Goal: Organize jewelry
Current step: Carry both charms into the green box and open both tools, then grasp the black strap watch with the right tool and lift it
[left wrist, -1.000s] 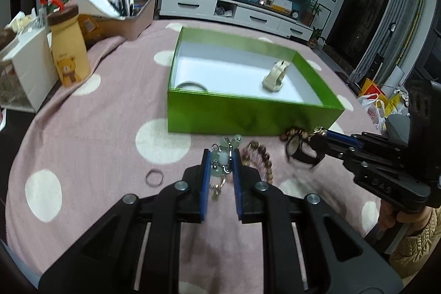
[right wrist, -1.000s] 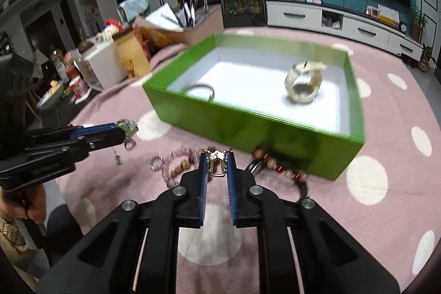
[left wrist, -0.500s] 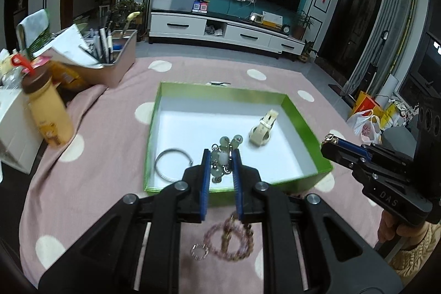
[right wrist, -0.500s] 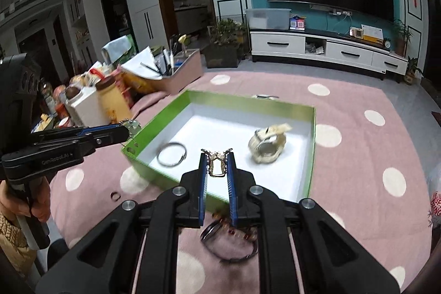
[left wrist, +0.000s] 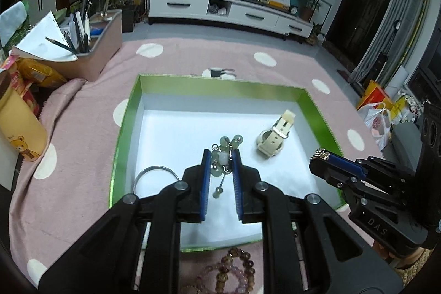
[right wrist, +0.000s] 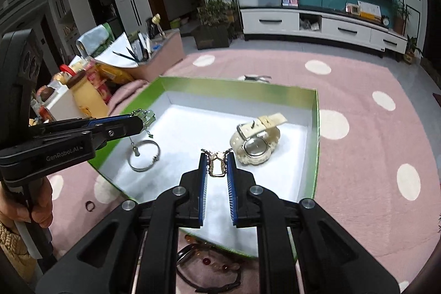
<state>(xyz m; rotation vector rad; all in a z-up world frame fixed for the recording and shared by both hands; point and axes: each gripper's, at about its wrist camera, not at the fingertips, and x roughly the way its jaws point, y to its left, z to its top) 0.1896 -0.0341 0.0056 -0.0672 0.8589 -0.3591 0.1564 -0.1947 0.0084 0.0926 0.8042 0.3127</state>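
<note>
A green box (left wrist: pixel 125 128) with a white floor sits on the pink spotted cloth; it also shows in the right wrist view (right wrist: pixel 315 134). Inside lie a cream watch (left wrist: pixel 271 138) (right wrist: pixel 255 141) and a silver bangle (left wrist: pixel 154 175) (right wrist: pixel 143 156). My left gripper (left wrist: pixel 220 156) (right wrist: pixel 142 119) is shut on a pale green bead charm (left wrist: pixel 224 148) with a dangling chain, held over the box. My right gripper (right wrist: pixel 216 159) (left wrist: pixel 319 156) is shut on a small gold-coloured clasp piece (right wrist: pixel 216 164), also over the box.
Bead bracelets (left wrist: pixel 231 270) lie on the cloth in front of the box, with a dark cord bracelet (right wrist: pixel 206 274) and a small ring (right wrist: pixel 89 205) nearby. A yellow bear bottle (left wrist: pixel 19 123), a bin of pens (left wrist: pixel 91 51) and snack bags stand at the left.
Both grippers have risen from the cloth in front of the box and moved forward over it, each still holding its piece. The bracelets stay on the cloth.
</note>
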